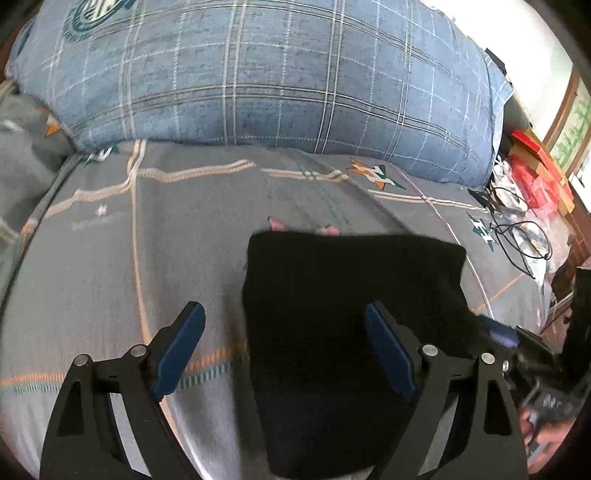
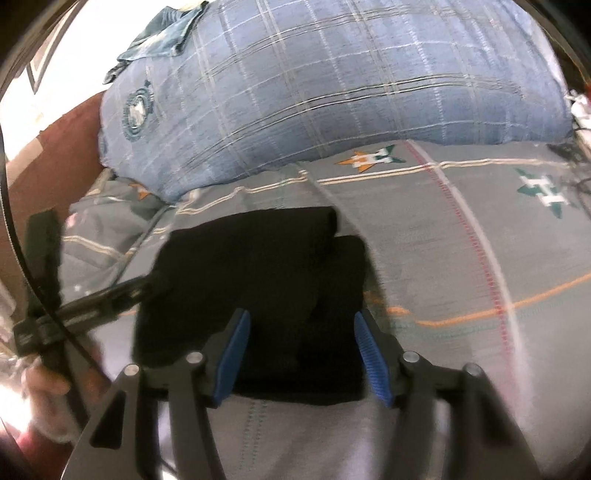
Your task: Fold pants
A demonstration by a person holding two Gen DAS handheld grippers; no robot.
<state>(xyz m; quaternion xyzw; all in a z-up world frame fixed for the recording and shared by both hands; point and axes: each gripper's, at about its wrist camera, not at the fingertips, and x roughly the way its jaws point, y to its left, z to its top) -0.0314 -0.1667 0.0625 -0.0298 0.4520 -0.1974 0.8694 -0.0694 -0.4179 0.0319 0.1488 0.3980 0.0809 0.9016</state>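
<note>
- On the bed [image 1: 110, 258], the folded black pants [image 1: 351, 314] lie directly ahead of both tongs, long axis running away toward the blue pillow [image 1: 258, 74].
- Left tongs [image 1: 284, 350]: wide open, empty, angled downward, astride the bundle's left edge.
- Right tongs [image 2: 301, 354]: half open, empty, angled downward over the near edge; judged nearer.

The folded pants [image 1: 351, 314] lie on the bed [image 1: 110, 277], toward its near edge. Behind them, along the bed's far edge, a large pillow [image 1: 277, 74] rests on the bedcover. Beyond the bed's right edge, cables [image 1: 517, 229] and boxes [image 1: 535, 162] sit in a heap. A smaller cloth [image 2: 166, 33] lies on the pillow's far left corner.
</note>
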